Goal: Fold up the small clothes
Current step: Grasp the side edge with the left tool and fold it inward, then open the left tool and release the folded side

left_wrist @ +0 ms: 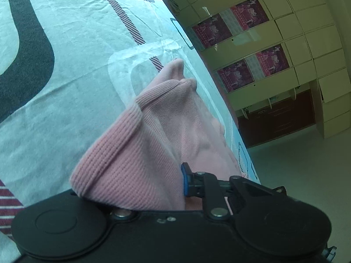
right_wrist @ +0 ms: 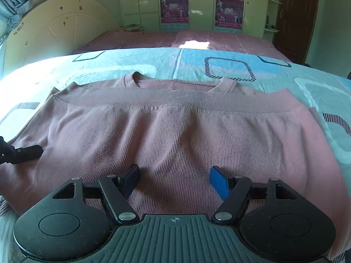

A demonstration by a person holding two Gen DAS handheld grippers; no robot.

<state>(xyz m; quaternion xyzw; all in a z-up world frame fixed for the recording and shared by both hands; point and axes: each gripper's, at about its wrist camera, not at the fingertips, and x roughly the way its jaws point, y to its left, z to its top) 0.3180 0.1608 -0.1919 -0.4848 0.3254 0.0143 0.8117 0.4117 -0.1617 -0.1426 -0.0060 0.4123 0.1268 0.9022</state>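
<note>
One fold was done: left gripper point(left_wrist: 175, 182) clenched the pink top's point(right_wrist: 175, 131) side edge, right gripper point(right_wrist: 174, 180) hovered with fingers released, so a crosswise fold looked next.

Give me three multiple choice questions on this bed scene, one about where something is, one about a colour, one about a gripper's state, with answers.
1. Where does the garment lie?
A. On the patterned bedsheet
B. On the floor
C. On a chair

2. What colour is the garment?
A. Green
B. Pink
C. White

3. How does the right gripper stand?
A. Shut on the collar
B. Shut with nothing in it
C. Open above the fabric

Answers:
1. A, the garment is spread flat on the blue-and-white sheet in the right wrist view.
2. B, its ribbed knit is pink in both views.
3. C, its jaws stand wide apart with bare fabric showing between them, while the left gripper pinches a fold of the garment.
</note>
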